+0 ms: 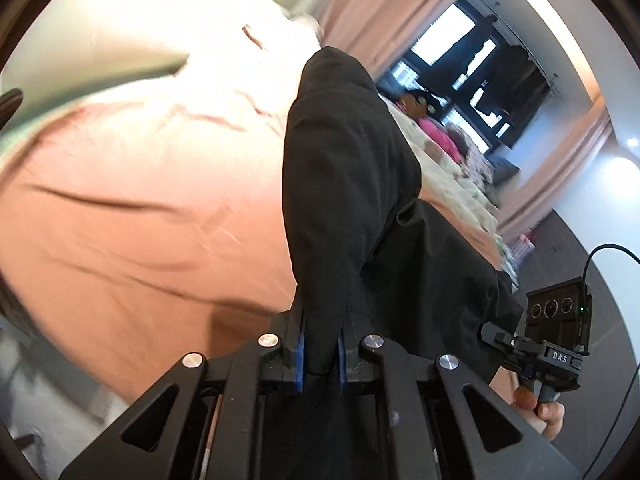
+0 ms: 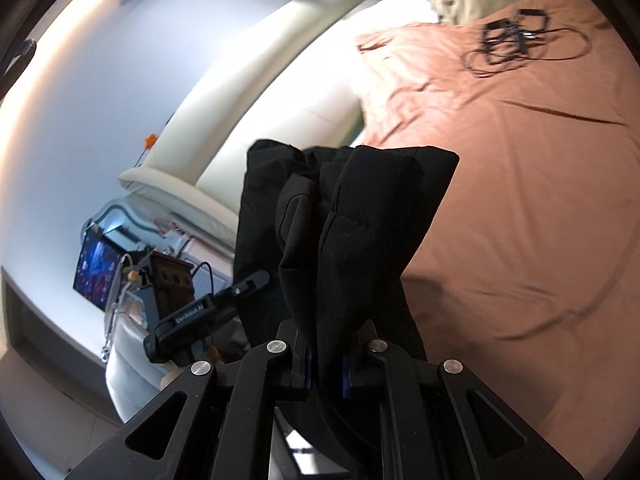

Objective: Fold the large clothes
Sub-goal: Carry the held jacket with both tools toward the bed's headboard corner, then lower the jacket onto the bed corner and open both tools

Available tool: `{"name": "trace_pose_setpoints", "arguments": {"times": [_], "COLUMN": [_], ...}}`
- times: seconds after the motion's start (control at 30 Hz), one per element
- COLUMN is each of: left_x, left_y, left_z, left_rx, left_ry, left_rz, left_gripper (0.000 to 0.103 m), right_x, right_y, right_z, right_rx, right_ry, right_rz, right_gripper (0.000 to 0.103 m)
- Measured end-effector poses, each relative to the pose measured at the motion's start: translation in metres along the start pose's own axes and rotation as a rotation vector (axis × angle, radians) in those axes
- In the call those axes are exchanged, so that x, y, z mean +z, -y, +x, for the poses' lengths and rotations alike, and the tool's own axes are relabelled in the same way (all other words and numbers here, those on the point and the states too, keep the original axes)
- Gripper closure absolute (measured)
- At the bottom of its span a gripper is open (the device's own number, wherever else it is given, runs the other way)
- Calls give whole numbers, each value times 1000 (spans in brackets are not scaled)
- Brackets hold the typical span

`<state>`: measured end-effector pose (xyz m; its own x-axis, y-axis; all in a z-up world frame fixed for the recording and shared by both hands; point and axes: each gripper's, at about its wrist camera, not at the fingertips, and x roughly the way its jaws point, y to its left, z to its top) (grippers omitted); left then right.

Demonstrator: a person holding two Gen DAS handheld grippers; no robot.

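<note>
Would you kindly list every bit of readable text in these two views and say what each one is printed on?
"DAS": on the right gripper's body, seen from the left wrist.
"GenRobot.AI": on the left gripper's body, seen from the right wrist; small, so the spelling is my best reading.
The lit screen by the wall: too blurred to read.

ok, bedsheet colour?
Plain terracotta-orange sheet, no pattern; right wrist view shows it best.

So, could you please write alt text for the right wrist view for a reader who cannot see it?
The right claw is shut on a bunched black garment, held above a bed's rust-orange sheet. A tangle of black cables lies on the sheet's far end, and the left claw shows at lower left, by the garment.
</note>
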<state>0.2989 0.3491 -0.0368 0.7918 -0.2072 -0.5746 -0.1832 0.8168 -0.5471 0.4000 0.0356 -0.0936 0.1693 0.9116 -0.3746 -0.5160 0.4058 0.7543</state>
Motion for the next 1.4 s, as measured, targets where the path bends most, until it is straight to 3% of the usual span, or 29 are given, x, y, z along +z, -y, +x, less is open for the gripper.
{"name": "trace_pose_setpoints", "arguments": {"times": [0.37,0.6,0.83,0.97,1.17,1.23,1.33,1.4], "left_x": [100,153,195,217,224,219,208,200], "left_y": [-71,-119,-167,-192,-227,-235,-244,-253], "left_z": [-77,-87,-70,-23,61,82,92,88], "left_rx": [206,316,418,458,499,547,606,589], "left_ry": [121,124,80,37,-13,-34,-22,-19], "left_rz": [17,48,47,53,26,32,26,-11], "left_gripper": [90,90,90,90,90,81,80,80], "right_x": [38,59,71,82,105,109,109,107], "right_y": [-83,-111,-109,-89,-24,-4,19,39], "right_z": [132,217,296,323,354,366,382,389], "right_rx": [128,210,283,241,124,81,-10,-94], "right_ry": [-75,-135,-199,-187,-174,-186,-206,-225], "right_rz": [-78,-78,0,-19,-9,-18,-47,-44], "right_gripper": [92,92,92,92,92,92,92,90]}}
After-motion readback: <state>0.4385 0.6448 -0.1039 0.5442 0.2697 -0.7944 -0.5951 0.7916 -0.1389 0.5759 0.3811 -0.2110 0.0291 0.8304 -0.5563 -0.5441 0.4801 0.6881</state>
